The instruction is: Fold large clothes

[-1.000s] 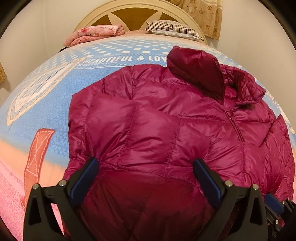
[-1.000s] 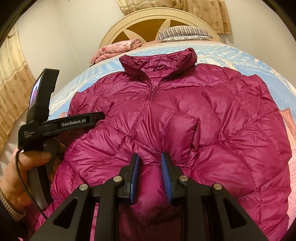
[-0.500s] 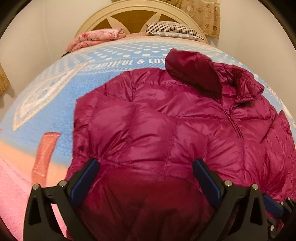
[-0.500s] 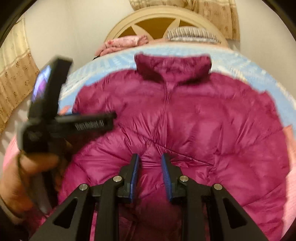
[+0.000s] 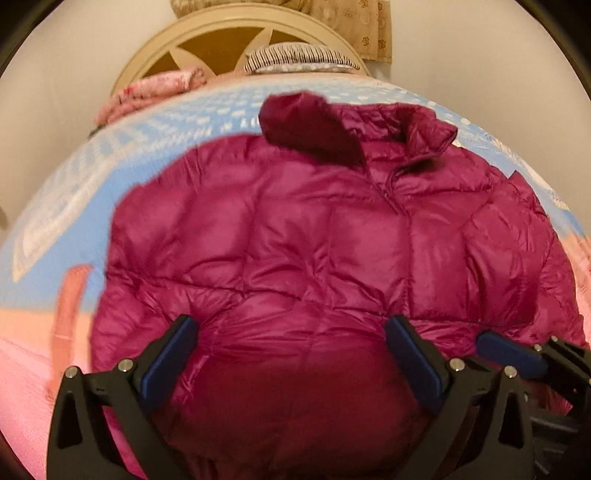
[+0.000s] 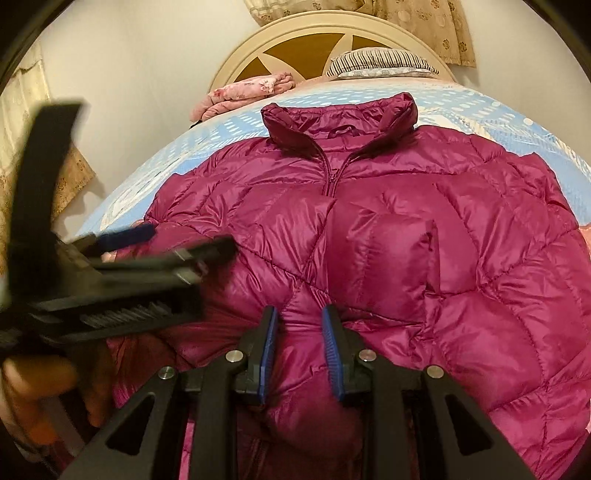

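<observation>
Two claws work low over a magenta puffer jacket (image 6: 424, 258) spread front-up across the bed (image 6: 509, 110), its collar toward the headboard (image 6: 306, 40). The left claw (image 5: 291, 354) gapes wide above the jacket's hem, gripping nothing. The right claw (image 6: 299, 343) is narrowed onto a ridge of the jacket's fabric near the hem. A striped pillow (image 6: 380, 62) and folded pink cloth (image 6: 247, 90) lie by the headboard.

A cream arched headboard (image 6: 332, 33) is set against plain off-white walls (image 6: 147, 55) at top centre. Patterned beige curtains (image 6: 424, 22) are hung above it.
</observation>
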Demonstrator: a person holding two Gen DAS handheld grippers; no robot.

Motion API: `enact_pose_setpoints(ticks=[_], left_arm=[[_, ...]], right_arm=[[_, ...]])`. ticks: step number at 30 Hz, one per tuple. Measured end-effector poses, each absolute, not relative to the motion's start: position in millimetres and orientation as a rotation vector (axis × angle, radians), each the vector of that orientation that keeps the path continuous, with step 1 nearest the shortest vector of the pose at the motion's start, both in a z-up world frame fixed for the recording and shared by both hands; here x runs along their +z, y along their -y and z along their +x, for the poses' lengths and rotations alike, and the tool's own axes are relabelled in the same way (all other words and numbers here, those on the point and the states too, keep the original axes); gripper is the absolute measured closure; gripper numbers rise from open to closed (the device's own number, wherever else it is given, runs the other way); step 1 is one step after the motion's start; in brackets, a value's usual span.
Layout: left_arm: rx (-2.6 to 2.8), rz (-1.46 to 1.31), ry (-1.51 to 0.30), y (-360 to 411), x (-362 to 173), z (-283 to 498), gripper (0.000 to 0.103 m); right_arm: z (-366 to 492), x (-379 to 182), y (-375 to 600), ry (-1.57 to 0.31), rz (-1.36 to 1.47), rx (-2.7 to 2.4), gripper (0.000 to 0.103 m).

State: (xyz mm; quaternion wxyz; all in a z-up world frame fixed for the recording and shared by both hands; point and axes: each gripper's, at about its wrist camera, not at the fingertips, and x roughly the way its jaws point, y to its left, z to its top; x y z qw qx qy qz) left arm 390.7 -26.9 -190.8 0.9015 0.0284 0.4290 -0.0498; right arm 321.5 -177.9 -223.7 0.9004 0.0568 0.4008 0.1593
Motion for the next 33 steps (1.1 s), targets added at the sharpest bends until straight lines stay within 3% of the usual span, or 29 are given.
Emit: enact_pose_setpoints(ticks=[11, 15, 21, 33], left_arm=[[-0.095, 0.061, -0.882, 30, -192, 392, 0.000], [-0.104, 0.045, -0.887, 28, -193, 391, 0.000], [-0.104, 0.044, -0.884, 26, -193, 391, 0.000], [-0.113, 0.028, -0.880, 27, -193, 391, 0.000]], right_arm=[[321, -208, 198, -0.875, 0.231, 0.370, 0.076], [327, -177, 215, -0.824, 0.202, 0.353, 0.047], [353, -194, 230, -0.902, 0.162, 0.314, 0.046], [504, -138, 267, -0.903, 0.320, 0.209, 0.046]])
